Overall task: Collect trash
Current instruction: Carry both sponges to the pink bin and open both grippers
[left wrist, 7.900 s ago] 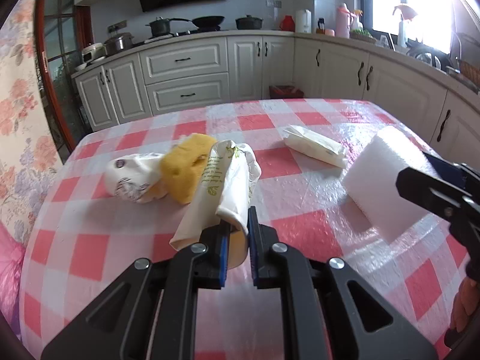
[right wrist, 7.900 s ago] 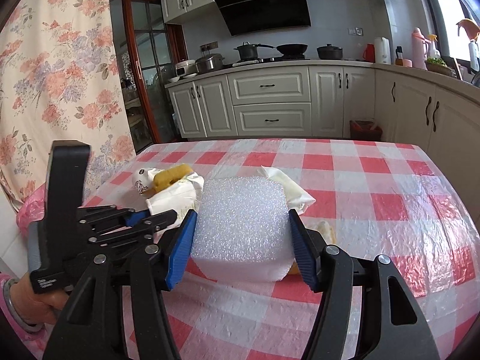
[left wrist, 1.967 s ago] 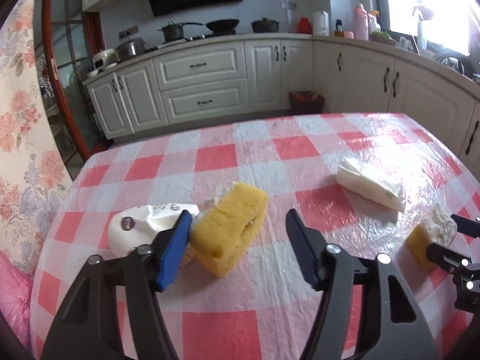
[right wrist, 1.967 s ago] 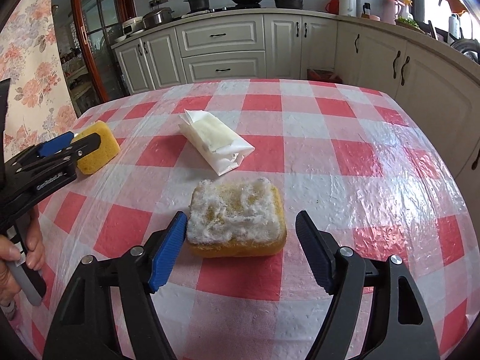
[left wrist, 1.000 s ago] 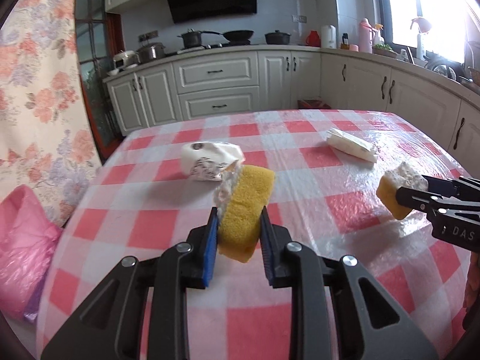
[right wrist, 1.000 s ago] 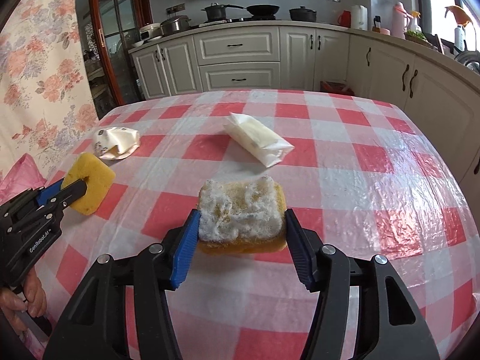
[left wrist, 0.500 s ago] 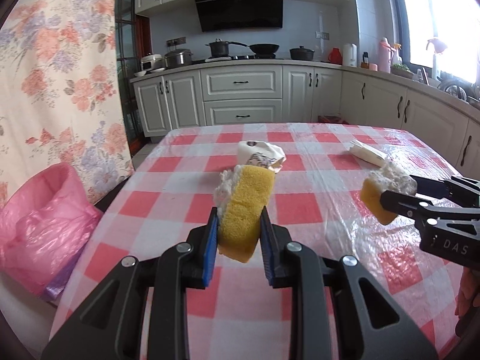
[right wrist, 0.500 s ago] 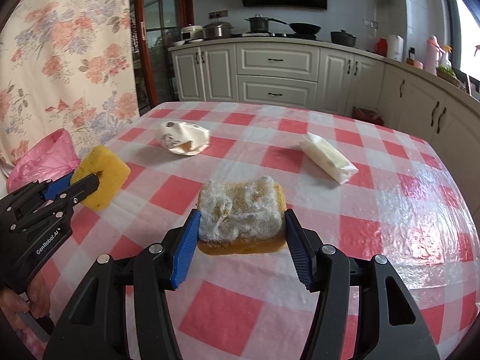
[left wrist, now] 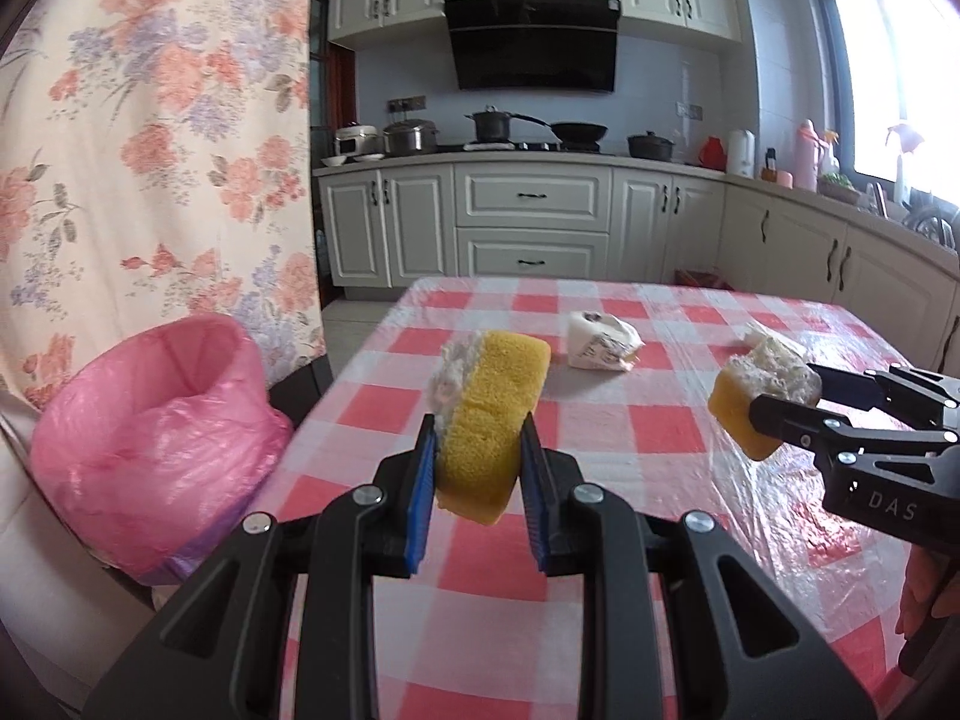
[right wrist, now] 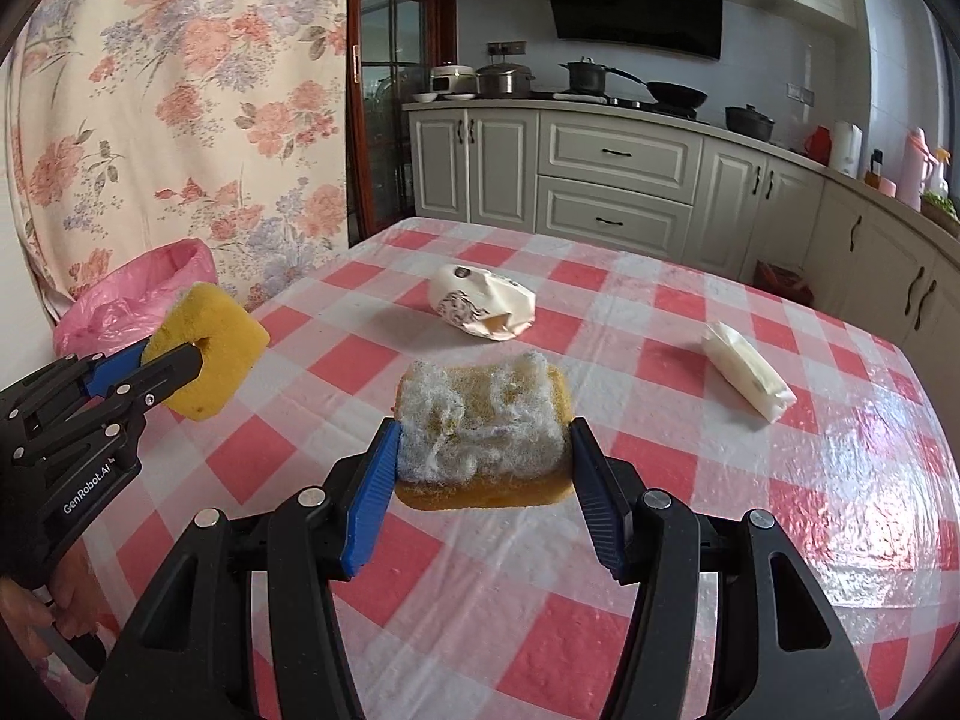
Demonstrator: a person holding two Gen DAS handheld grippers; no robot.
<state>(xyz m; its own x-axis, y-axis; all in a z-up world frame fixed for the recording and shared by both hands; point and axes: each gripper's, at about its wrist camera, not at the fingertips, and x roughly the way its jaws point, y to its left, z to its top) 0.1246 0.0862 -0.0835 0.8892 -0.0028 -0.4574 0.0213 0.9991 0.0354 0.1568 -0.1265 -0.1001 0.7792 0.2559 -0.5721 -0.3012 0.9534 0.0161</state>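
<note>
My left claw [left wrist: 472, 468] is clamped tight, raised off the counter; my right claw [right wrist: 483, 468] grips wider, level beside it.

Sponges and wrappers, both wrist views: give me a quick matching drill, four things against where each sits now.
Things:
1. yellow sponge
2. worn sponge
3. crumpled wrapper
4. white packet

Places:
A. flat on the table, far right side
B. clamped in the right gripper
C. on the table, middle, beyond both sponges
D. clamped in the left gripper, nearest the pink trash bag

Pairs: 1-D, 2-B, 3-C, 4-A
</note>
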